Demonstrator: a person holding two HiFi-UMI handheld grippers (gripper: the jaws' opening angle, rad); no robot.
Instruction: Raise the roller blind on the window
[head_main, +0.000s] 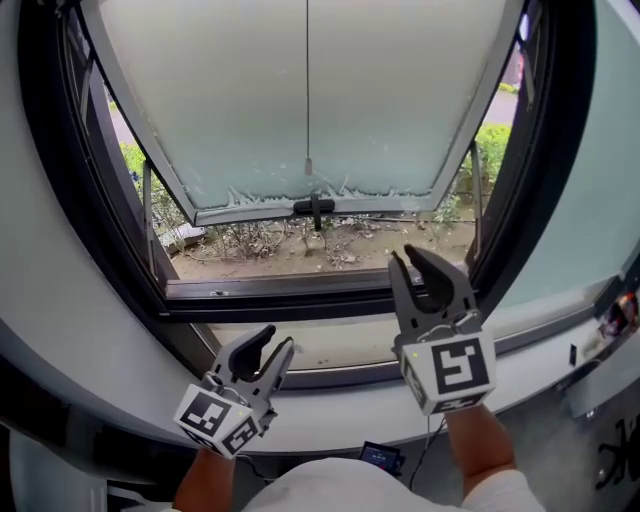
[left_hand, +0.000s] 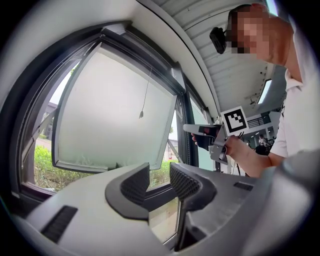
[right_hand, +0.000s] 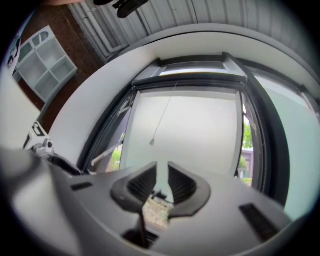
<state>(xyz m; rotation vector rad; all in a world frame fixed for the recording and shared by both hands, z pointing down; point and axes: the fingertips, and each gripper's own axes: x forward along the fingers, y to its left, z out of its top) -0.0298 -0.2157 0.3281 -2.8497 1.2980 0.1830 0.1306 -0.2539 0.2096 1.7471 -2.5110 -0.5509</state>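
Note:
A pale translucent roller blind (head_main: 300, 90) covers the tilted-out window sash. Its thin pull cord (head_main: 308, 80) hangs down the middle and ends in a small toggle (head_main: 308, 167), just above the black sash handle (head_main: 315, 208). My right gripper (head_main: 408, 258) is raised over the sill, below and right of the toggle, with its jaws a narrow gap apart and nothing between them. My left gripper (head_main: 275, 342) is lower and to the left, its jaws apart and empty. The left gripper view shows the blind (left_hand: 110, 110), the toggle (left_hand: 141, 115) and the right gripper (left_hand: 192, 129). The right gripper view looks at the toggle (right_hand: 151, 142) from below.
A black window frame (head_main: 120, 250) and a curved white sill (head_main: 100, 350) surround the sash. Bare ground and green bushes (head_main: 490, 145) lie outside. A small screen device (head_main: 382, 458) sits below the sill, and cables (head_main: 620, 310) lie at the right edge.

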